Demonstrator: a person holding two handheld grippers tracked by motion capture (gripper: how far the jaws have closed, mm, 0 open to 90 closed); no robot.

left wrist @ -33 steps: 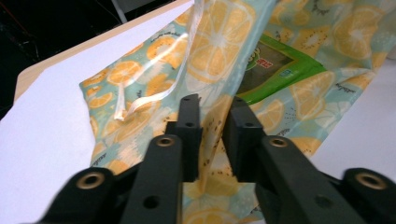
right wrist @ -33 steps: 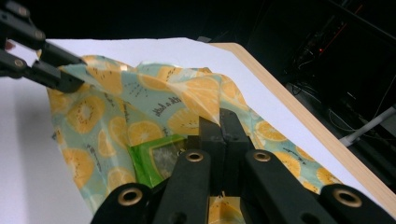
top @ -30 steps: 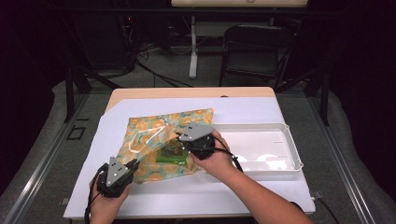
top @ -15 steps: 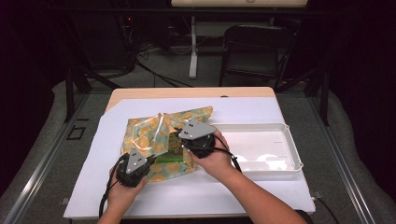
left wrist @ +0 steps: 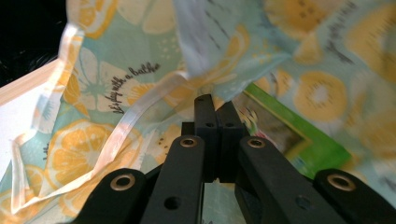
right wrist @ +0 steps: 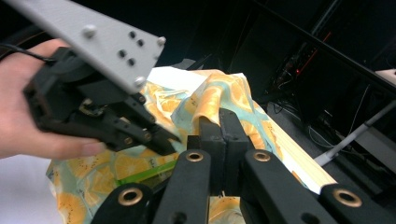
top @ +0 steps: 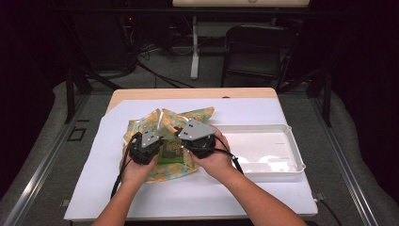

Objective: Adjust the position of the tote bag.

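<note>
I have both grippers, left (top: 160, 140) and right (top: 181, 134), pinching the fruit-print cloth (top: 141, 129) half-folded over the green packet (top: 171, 149); wrapping remains unfinished.

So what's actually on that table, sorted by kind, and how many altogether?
Lemon-print wrapping sheet: 1
Green packet on the sheet: 1
White tray: 1
Hand-held grippers: 2, left gripper and right gripper
Total: 5

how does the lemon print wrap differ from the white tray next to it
The crumpled lemon-print wrapping sheet is soft, patterned and bunched around a green packet; the white rectangular plastic tray is rigid, plain and holds nothing. Both tongs work at the sheet; the tray sits untouched. Both lie on the white table cover.
</note>
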